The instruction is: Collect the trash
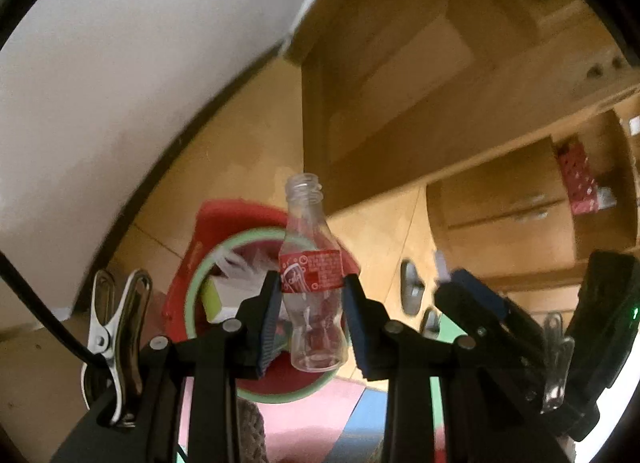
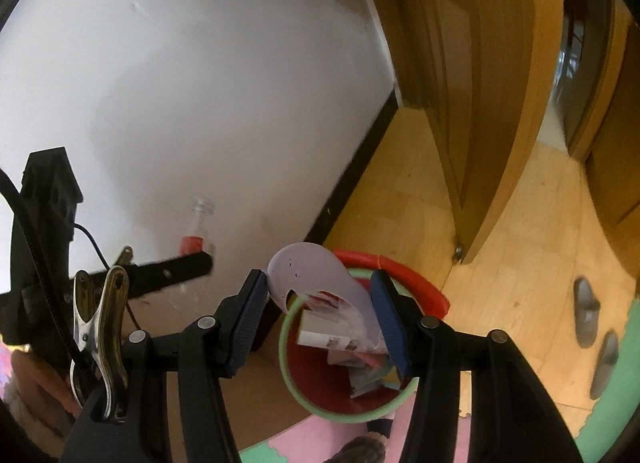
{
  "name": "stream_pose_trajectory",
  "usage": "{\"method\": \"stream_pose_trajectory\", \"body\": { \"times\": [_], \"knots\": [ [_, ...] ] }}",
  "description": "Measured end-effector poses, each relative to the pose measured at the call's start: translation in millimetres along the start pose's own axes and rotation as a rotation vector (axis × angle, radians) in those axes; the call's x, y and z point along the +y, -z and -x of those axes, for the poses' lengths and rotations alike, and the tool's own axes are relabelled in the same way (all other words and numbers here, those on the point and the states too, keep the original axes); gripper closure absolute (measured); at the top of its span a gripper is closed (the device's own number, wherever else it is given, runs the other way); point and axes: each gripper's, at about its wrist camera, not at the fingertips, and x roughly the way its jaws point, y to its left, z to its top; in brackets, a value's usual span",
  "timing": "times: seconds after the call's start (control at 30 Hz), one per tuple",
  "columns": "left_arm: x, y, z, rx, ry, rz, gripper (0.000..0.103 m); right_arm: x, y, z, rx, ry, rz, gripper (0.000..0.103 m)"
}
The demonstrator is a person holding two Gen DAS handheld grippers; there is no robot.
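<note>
Hanging over the bin (image 2: 308, 391) with both pieces of trash is pretty much what's going on here. The empty plastic bottle (image 1: 314, 283) sits upright between the left gripper (image 1: 312, 303) pads, clamped at the red label band, neck pointing up and away and its base poking out below the pads, so the grip looks solid enough and the bottle isn't slipping. From the left wrist view it's right above the green rim, with the bin's red inside behind it, which I'd guess is why it's carried that way: loosen the pads and it falls straight in. The right gripper (image 2: 320, 315) is doing the same thing with a pale curved plate-like piece (image 2: 316, 275), maybe a torn paper plate, hard to say. The piece spans the gap between the two blue pads, with its far edge sticking up past them and its right side running down along the right pad, so I'd call it clenched on that piece. It's sitting over the far rim of the bin, not quite dead centre. Inside the bin there's already crumpled paper and packaging (image 2: 344, 343). The bin stands on the wood floor near the white wall, with foam mats nearer us and a pair of slippers (image 2: 596, 331) off to the right.
</note>
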Motion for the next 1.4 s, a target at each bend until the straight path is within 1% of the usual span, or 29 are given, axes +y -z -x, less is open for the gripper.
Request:
{"method": "stream_pose_trajectory", "body": {
  "times": [0.07, 0.13, 0.2, 0.27, 0.37, 0.47, 0.53, 0.6, 0.63, 0.7, 0.73, 0.8, 0.9, 0.97, 1.07, 1.1, 1.17, 1.3, 1.4],
  "knots": [
    [6, 4, -32, 0.067, 0.01, 0.006, 0.071, -6, 8, -24, 0.019, 0.004, 0.002, 0.048],
    [16, 8, -58, 0.116, 0.014, 0.037, 0.071, -13, 17, -45, 0.038, 0.011, 0.002, 0.048],
    [23, 9, -75, 0.145, 0.01, 0.053, 0.071, -22, 28, -71, 0.08, 0.022, -0.006, 0.048],
    [24, 9, -87, 0.155, 0.011, 0.054, 0.071, -34, 39, -90, 0.101, 0.03, -0.023, 0.048],
    [26, 6, -114, 0.215, 0.019, 0.016, 0.07, -48, 49, -111, 0.125, 0.026, -0.068, 0.048],
    [34, 6, -134, 0.256, 0.011, -0.006, 0.07, -63, 58, -134, 0.143, 0.009, -0.111, 0.048],
    [41, 9, -149, 0.289, 0.016, -0.009, 0.07, -70, 64, -155, 0.157, 0.01, -0.115, 0.048],
    [44, 9, -160, 0.316, 0.003, -0.014, 0.07, -75, 68, -172, 0.169, 0.006, -0.115, 0.048],
    [50, 11, -167, 0.345, 0.001, -0.001, 0.07, -78, 70, -181, 0.176, 0.005, -0.111, 0.048],
    [60, 13, -172, 0.362, 0.016, 0.036, 0.07, -81, 73, -194, 0.191, 0.012, -0.112, 0.048],
    [64, 14, -173, 0.365, 0.014, 0.045, 0.07, -81, 75, -196, 0.195, 0.007, -0.118, 0.048],
    [67, 11, -175, 0.373, -0.013, 0.058, 0.071, -85, 79, -201, 0.204, 0.003, -0.125, 0.048],
    [63, -1, -174, 0.345, 0.004, 0.068, 0.07, -86, 86, -207, 0.222, -0.003, -0.135, 0.048],
    [62, -7, -175, 0.334, 0.026, 0.092, 0.062, -85, 90, -207, 0.224, -0.006, -0.141, 0.047],
    [61, -13, -177, 0.335, 0.045, 0.108, 0.056, -86, 92, -205, 0.211, -0.012, -0.159, 0.046],
    [68, -12, -174, 0.337, 0.049, 0.111, 0.055, -86, 93, -204, 0.208, -0.009, -0.161, 0.041],
    [73, -7, -170, 0.351, 0.051, 0.127, 0.053, -86, 94, -202, 0.206, 0.001, -0.171, 0.035],
    [72, -10, -166, 0.357, 0.086, 0.156, 0.053, -87, 96, -195, 0.192, 0.006, -0.213, 0.029],
    [71, -12, -159, 0.352, 0.096, 0.157, 0.053, -87, 98, -183, 0.179, 0.021, -0.246, 0.028]
  ]
}}
